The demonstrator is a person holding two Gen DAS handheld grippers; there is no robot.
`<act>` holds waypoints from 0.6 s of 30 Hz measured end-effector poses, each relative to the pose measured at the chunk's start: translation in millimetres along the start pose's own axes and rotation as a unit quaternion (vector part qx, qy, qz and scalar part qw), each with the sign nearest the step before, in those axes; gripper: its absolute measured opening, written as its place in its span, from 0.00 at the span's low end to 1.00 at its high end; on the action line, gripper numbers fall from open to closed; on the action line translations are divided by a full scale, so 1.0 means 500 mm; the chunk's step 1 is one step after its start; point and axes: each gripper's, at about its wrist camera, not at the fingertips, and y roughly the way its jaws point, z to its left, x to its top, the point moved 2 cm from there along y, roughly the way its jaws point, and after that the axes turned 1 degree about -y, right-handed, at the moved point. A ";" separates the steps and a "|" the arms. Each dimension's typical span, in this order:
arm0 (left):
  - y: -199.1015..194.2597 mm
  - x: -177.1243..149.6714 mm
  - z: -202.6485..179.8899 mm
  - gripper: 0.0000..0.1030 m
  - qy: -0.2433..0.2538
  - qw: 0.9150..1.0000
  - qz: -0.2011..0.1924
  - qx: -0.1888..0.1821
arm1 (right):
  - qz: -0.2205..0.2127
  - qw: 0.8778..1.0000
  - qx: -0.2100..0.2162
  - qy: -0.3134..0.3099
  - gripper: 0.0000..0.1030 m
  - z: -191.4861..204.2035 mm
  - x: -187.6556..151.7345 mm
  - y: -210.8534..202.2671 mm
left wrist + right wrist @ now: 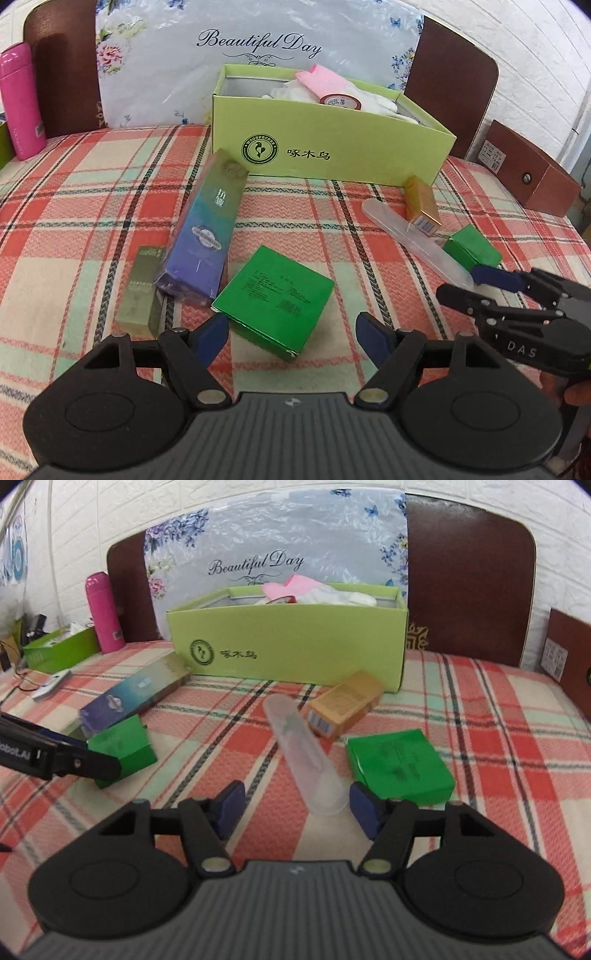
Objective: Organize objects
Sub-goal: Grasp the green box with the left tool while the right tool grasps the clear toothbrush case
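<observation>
- The light-green open box (332,147) stands at the far side of the plaid-covered bed (92,206), against the headboard, already holding pink and white items; the loose things lie in front of it.
- The left gripper (291,332) hangs over the near corner of the large flat green box (275,295), well in front of the open box. Its fingers (212,338) are spread wide and grip nothing; the left finger is just beside the box's corner.
- The right gripper (295,808) is around the near end of the clear plastic tube (303,753), which runs back toward the open box. Its fingers are partly closed; the right one sits close to the tube, but I cannot tell whether either presses on it, so no hold is confirmed.
- Risk: the tube looks smooth and round, and the hold would be at its very end, so it could squirt out or swing down when lifted.
- Risk: the tube's far end lies against the orange-gold carton (343,705), so dragging it could shove the carton.
- Risk: the small green box (399,764) lies just beside the right finger and could be nudged.
- Risk: the flat green box is wide; the left fingers may only clip its corner and tip it.
- Risk: the two grippers work near each other and could collide.
</observation>
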 end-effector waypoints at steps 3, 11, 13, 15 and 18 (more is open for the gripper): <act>0.024 0.008 0.001 0.77 -0.002 1.000 0.007 0.006 | 0.002 1.000 -0.002 -0.003 0.61 -0.004 0.011 0.021; 0.043 0.024 -0.009 0.77 0.017 1.000 0.001 0.016 | 0.025 1.000 0.004 -0.010 0.28 0.009 0.013 0.038; 0.047 0.028 -0.008 0.77 0.018 1.000 -0.001 0.014 | 0.033 0.999 0.005 -0.009 0.26 0.016 0.006 0.021; 0.049 0.034 -0.009 0.77 0.024 1.000 -0.002 0.012 | 0.042 0.999 0.013 -0.006 0.26 0.023 -0.005 0.000; 0.048 0.047 -0.005 0.77 0.026 1.000 -0.015 0.002 | 0.051 0.998 0.019 -0.009 0.26 0.033 -0.026 -0.037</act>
